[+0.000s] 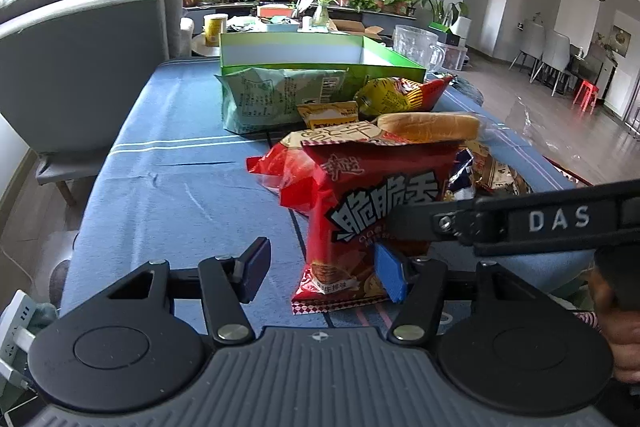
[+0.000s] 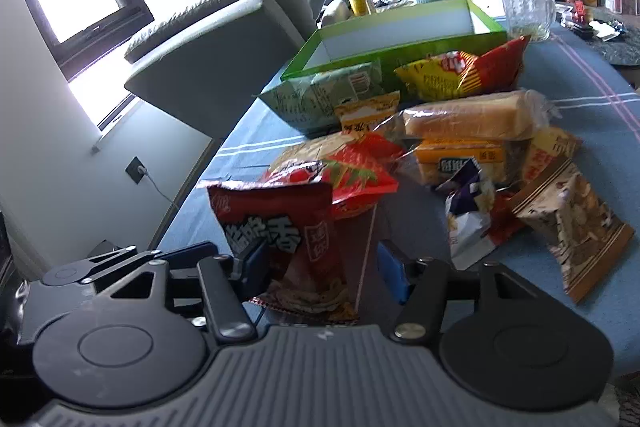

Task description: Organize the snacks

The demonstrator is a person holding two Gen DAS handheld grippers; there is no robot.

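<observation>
The red chip bag stood upright on the blue-clothed desk, its long axis vertical, sealed bottom edge resting on the cloth and crimped top pointing up. It sat between the spread fingers of the left claw, nearer the right-hand blue pad, which lay against or just in front of the bag's lower corner; whether they touched could not be told. The left-hand pad stood apart from the bag, so the left claw was wide open and held nothing. In the right wrist view the same bag rose between the fingers of the right claw, close to the left-hand pad and clear of the other; this claw was also spread and gripped nothing. The right tool's black arm crossed the bag's face in the left view. Behind the bag lay a heap of snacks: a wrapped bread loaf, a pale green packet and a yellow-and-red bag. Beyond them stood an open green box, and farther off a clear glass jug.
</observation>
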